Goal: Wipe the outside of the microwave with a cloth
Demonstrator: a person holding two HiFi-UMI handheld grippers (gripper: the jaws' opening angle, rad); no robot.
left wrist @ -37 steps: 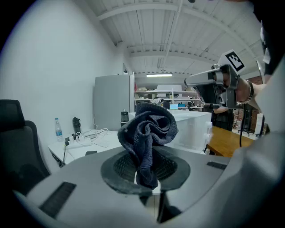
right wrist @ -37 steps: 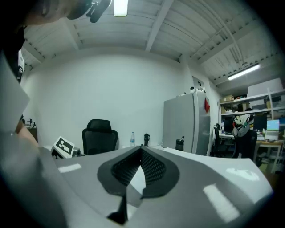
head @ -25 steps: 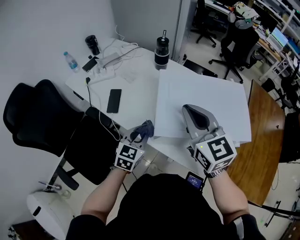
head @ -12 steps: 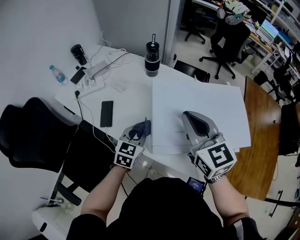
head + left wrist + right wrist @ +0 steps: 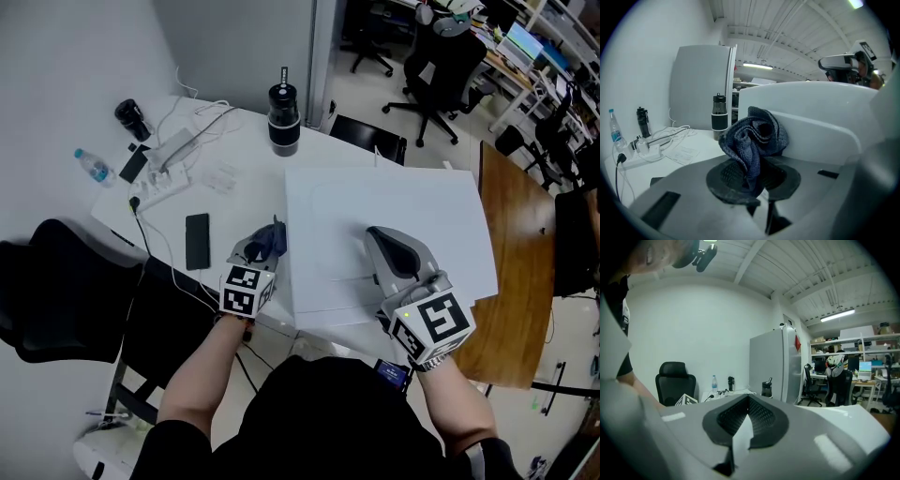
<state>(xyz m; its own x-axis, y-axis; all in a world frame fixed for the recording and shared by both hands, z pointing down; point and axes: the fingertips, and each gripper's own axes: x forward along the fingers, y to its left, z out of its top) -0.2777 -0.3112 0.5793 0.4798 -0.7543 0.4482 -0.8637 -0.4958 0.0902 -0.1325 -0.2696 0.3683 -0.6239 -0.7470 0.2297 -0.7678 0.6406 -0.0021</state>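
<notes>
While the cloth (image 5: 754, 140) sits bunched between the pads of my left claw (image 5: 752, 183), pinched at its lower fold with the rest flopping up in a loose knot, I'm reading it as soft, light and limp. There's nothing to break, but it will likely drag and roll under pressure. The best hold, I reckon, is deep in the bunch like this, leaving a free wad of fabric out ahead to meet the surface. On the head view the cloth is right at the left edge of the microwave (image 5: 422, 202), a big white box whose flat top fills the middle of the worktop (image 5: 234, 183). Whether fabric actually touches the side wall, I can't tell. My right claw (image 5: 380, 239) is clenched on nothing, jaws together, poised over the near part of that top. Off to the left lie a phone (image 5: 197, 240) and a power strip (image 5: 161, 181) with cables, and a dark flask (image 5: 282, 119) stands further back.
</notes>
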